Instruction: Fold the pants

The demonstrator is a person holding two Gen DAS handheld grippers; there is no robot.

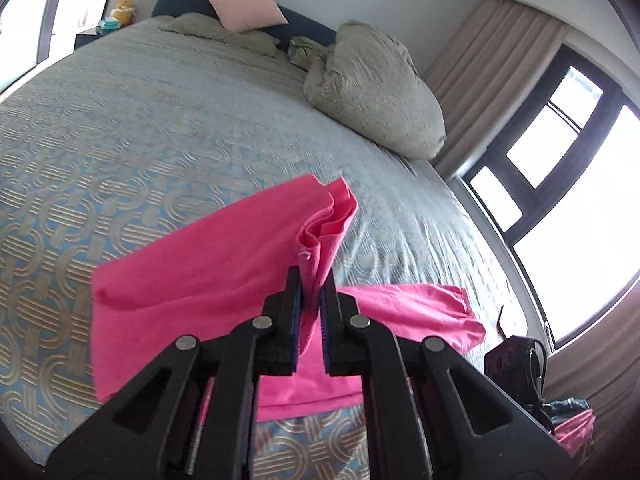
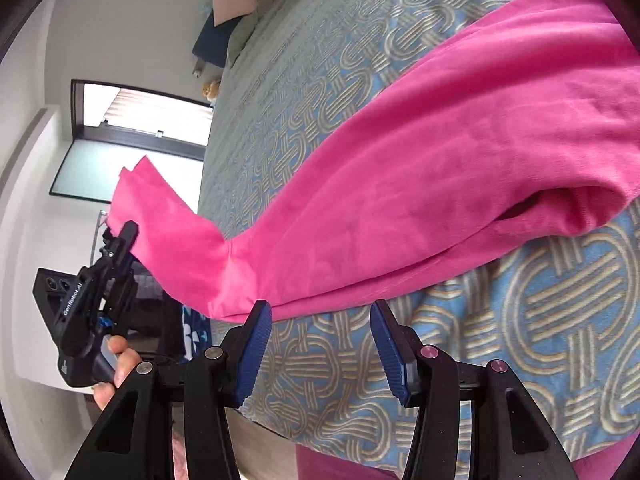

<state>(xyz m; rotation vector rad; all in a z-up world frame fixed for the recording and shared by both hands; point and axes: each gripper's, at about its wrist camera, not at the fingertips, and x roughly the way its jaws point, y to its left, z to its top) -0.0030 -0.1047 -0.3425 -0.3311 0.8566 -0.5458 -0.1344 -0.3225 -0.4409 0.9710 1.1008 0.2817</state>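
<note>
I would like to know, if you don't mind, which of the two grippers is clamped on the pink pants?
The left gripper pinches the pink pants; the right gripper stands open over the bedspread.

Soft cloth, hard plastic

Matt pink knit pants; woven bedspread with raised, faintly shiny pattern; matt black plastic left gripper, ribbed blue pads, bright metal pins.

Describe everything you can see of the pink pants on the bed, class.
The pink pants are bright pink, of soft, matte, knit-looking fabric. Most of the garment lies in a long band across the patterned bedspread, with a rolled fold at one side. One end is lifted off the bed, bunched in layers and pinched in the left gripper. The right gripper has open jaws near the cloth's lower edge and holds nothing.
</note>
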